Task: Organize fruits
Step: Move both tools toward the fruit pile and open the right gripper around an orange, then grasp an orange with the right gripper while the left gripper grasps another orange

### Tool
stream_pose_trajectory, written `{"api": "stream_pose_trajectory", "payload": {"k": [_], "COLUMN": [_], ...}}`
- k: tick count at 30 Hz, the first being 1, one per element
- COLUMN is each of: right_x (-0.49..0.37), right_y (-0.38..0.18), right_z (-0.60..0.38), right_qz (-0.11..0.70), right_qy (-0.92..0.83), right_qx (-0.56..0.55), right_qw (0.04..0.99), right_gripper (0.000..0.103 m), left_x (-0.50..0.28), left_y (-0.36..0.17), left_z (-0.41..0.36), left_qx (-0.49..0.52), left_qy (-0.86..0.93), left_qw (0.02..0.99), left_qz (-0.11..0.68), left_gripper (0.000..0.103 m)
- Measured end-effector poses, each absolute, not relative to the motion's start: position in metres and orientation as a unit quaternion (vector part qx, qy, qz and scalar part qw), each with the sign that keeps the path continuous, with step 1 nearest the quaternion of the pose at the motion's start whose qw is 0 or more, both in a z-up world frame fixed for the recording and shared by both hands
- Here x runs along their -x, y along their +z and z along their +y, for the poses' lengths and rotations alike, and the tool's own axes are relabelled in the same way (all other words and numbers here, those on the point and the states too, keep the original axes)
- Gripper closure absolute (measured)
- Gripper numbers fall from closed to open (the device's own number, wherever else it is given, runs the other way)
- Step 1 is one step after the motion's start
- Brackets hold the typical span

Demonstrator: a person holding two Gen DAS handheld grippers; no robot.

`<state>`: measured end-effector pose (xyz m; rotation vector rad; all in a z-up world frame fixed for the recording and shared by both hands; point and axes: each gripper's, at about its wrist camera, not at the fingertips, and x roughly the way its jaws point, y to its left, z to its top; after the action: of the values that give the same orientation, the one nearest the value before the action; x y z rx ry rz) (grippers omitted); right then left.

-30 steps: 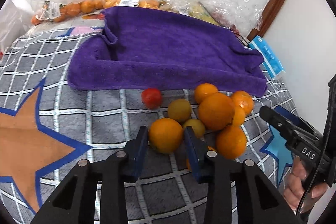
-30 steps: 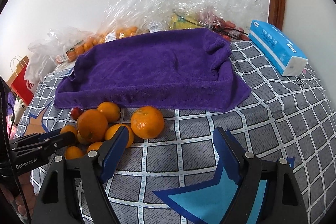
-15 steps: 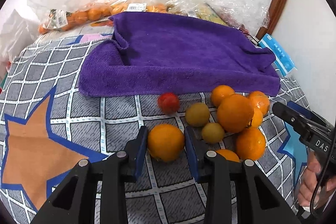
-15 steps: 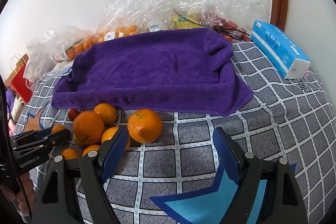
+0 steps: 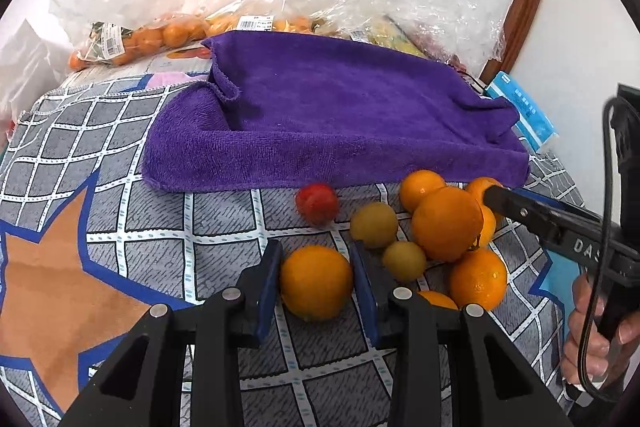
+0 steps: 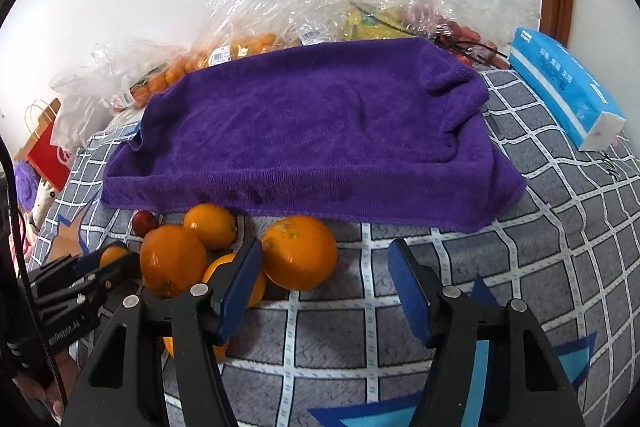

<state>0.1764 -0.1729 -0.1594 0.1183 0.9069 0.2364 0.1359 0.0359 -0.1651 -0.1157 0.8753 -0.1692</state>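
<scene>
Oranges piled on checked cloth just in front of purple towel (image 5: 340, 115). One orange (image 5: 316, 282) clamped between blue pads of left gripper (image 5: 316, 285), jaws narrow, pads pressed on both sides; fruit resting on the cloth, apart from the pile. Right gripper (image 6: 326, 285) half open and closing, left pad touching or nearly touching a second orange (image 6: 299, 251), right pad well clear of it; no squeeze yet. Red fruit (image 5: 317, 203) and two yellowish ones (image 5: 374, 225) beside the pile. Bagged fruit (image 6: 240, 47) behind towel; blue tissue pack (image 6: 560, 87) far right.
</scene>
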Motion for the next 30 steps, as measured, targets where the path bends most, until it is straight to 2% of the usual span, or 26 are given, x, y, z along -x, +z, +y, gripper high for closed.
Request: {"api": "stream_pose_trajectory", "payload": {"k": [8, 13, 25, 28, 30], "right_x": [-0.184, -0.183, -0.163, -0.162, -0.165], "right_y": [-0.162, -0.160, -0.160, -0.164, -0.171], "right_z": [-0.169, -0.173, -0.196, -0.190, -0.184], "right_qz": [0.438, 0.445, 0.442, 0.446, 0.452], "right_qy": [0.116, 0.150, 0.125, 0.126, 0.119], "right_qx": [-0.052, -0.067, -0.055, -0.042, -0.025], "right_qw": [0.890, 0.880, 0.887, 0.885, 0.884], "right_gripper": [0.040, 0.063, 0.062, 0.057, 0.057], "left_x": [-0.136, -0.135, -0.136, -0.137, -0.137], "left_y": [-0.165, -0.164, -0.163, -0.164, -0.164], "left_z": [0.040, 0.041, 0.043, 0.043, 0.044], "left_qx": [0.075, 0.078, 0.086, 0.087, 0.090], "left_qy": [-0.087, -0.089, -0.090, -0.090, -0.091], "left_qw": [0.898, 0.898, 0.897, 0.896, 0.896], "left_qz": [0.424, 0.423, 0.425, 0.426, 0.426], "left_gripper": [0.070, 0.070, 0.070, 0.070, 0.070]}}
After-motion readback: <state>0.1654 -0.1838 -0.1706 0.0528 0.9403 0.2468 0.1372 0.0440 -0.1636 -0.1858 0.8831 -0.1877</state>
